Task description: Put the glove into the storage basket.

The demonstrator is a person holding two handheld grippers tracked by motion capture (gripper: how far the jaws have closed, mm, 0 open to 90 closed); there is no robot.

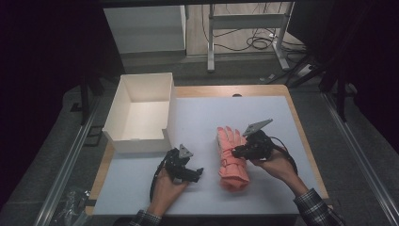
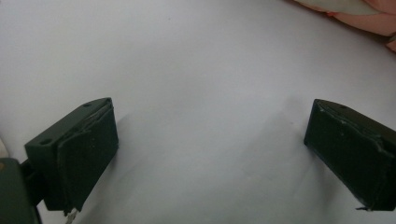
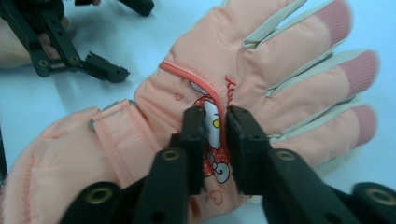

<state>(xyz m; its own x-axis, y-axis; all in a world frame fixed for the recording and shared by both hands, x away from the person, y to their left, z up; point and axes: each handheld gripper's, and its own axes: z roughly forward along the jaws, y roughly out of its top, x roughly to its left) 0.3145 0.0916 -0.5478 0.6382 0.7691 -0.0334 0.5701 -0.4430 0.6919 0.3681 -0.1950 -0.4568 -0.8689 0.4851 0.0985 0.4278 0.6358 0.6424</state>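
right tongs on pink glove, cartoon patch

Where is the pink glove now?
In the high view, the pink glove lies on the white table, right of centre, under the right gripper.

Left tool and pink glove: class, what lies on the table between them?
Nothing: high view shows bare white table between left tool and pink glove.

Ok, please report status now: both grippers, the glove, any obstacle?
Left gripper open over bare table. Right gripper narrow on pink glove, grip unclear. White box apart, nothing blocking.
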